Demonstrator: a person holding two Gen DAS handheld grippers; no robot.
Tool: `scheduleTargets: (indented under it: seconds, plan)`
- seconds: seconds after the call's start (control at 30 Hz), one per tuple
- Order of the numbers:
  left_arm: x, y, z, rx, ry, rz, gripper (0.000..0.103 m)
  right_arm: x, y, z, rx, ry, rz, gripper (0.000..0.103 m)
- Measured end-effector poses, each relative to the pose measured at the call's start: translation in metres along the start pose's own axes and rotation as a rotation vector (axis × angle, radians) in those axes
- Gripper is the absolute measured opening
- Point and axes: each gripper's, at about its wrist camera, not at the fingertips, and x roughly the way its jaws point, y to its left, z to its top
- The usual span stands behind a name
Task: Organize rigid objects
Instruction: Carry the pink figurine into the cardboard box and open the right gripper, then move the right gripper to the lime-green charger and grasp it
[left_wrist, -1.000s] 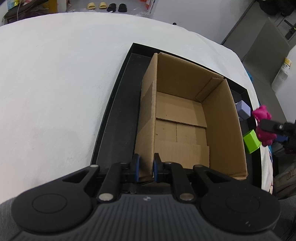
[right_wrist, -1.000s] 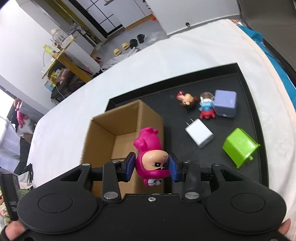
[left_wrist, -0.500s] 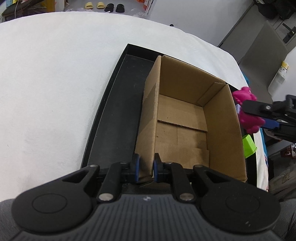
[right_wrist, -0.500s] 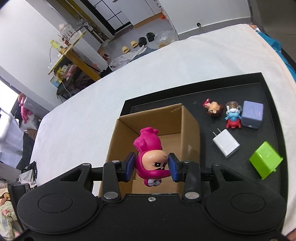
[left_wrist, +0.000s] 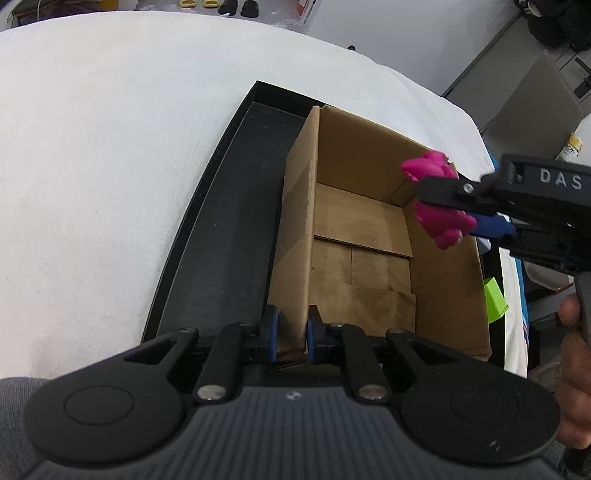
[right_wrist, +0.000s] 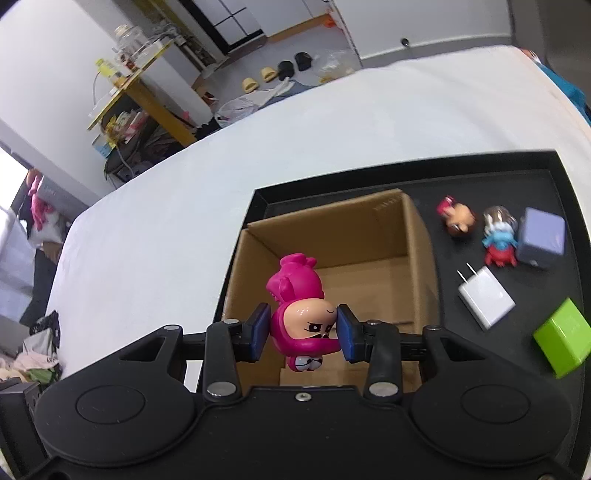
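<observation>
Right wrist view, nearest first: the right gripper fills the bottom of the frame, its blue fingers pinching a pink figurine by the head, face toward the camera. The toy hangs above the open mouth of the cardboard box, which sits in the middle of the frame on a black tray. The box looks empty inside.

In the left wrist view, the left gripper at the bottom centre has its fingers closed on the near corner of the box's left wall, steadying it. The figurine shows at the right of that frame, over the box's right-hand wall.

The step in hand appears to be dropping the first toy into the box. The next move likely calls for carrying it a little further over the opening, lowering it and spreading the fingers, while the other gripper keeps the box from sliding.

Counted on the tray to the right of the box: one green cube at lower right, one white plug, one lilac cube, one blue-and-red figure touching it, one red-and-brown figure farthest up. Five things wait; one box, one tray, on a white table.
</observation>
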Motion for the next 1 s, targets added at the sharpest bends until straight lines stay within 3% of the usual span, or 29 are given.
scheduleTargets:
  seconds: [0.07,0.17,0.37,1.0]
  plan:
    - [0.001,0.001,0.002,-0.006,0.002,0.004,0.014,0.001,0.005,0.001,-0.019,-0.012,0.000,0.041]
    - [0.000,0.000,0.003,-0.011,0.002,0.011,0.014,-0.002,0.008,0.001,-0.032,-0.045,0.011,0.060]
    - [-0.001,-0.004,0.004,-0.019,0.001,0.030,0.014,-0.018,0.003,-0.004,-0.037,-0.082,-0.014,0.078]
    - [-0.002,-0.007,0.000,-0.046,-0.016,0.062,0.014,-0.056,-0.048,-0.028,0.061,-0.130,-0.077,0.081]
